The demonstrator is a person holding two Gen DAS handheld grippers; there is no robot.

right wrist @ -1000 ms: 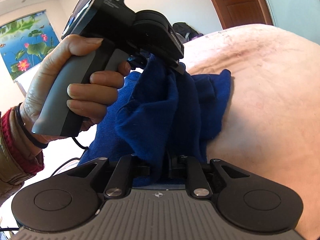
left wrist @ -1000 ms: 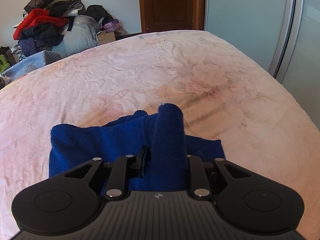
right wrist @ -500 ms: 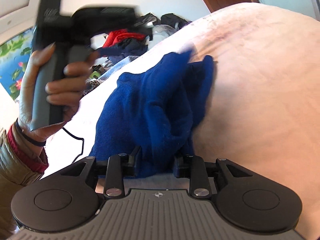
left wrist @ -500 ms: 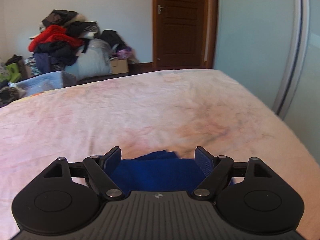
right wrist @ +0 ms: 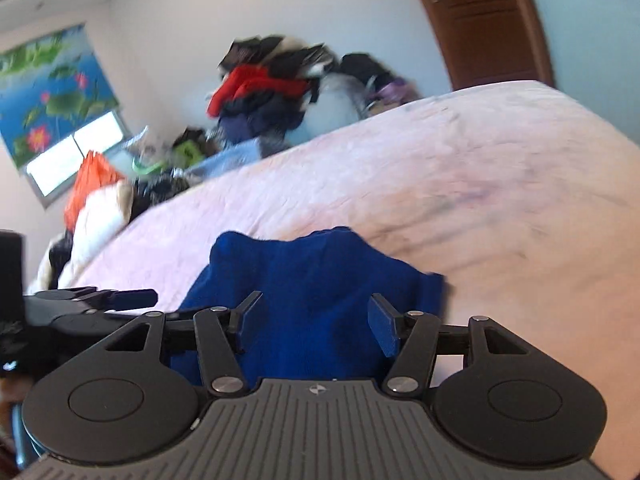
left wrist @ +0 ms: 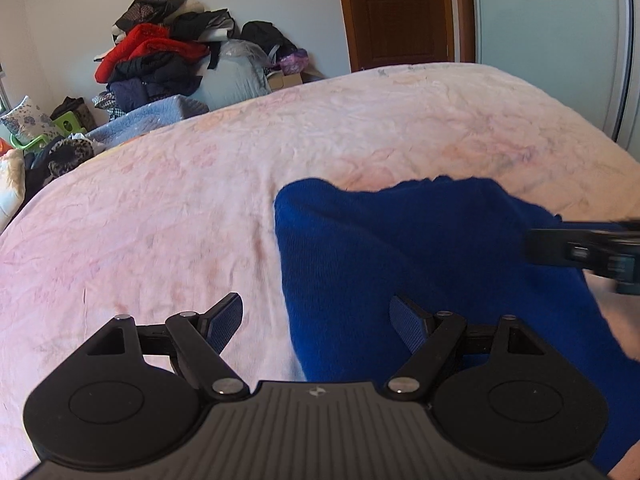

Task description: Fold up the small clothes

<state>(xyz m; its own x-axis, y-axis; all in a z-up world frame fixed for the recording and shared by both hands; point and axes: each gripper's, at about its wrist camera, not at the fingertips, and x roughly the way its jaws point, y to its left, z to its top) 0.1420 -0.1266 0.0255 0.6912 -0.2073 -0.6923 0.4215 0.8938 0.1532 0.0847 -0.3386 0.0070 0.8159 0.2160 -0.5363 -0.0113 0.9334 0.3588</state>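
A small blue knitted garment lies folded on the pink bedspread. My left gripper is open above the garment's left edge, holding nothing. The garment also shows in the right wrist view, bunched between the spread blue pads of my right gripper, which is open and above it. The right gripper's tip pokes into the left wrist view over the garment's right side. The left gripper appears at the left of the right wrist view.
A heap of red, black and grey clothes is piled beyond the far edge of the bed. A brown door and a pale wardrobe panel stand at the back right. More clutter lies left of the bed.
Both grippers have let go of the blue garment and opened. The garment has dropped flat onto the bed. The left gripper has shifted left of it; the right has pulled back.
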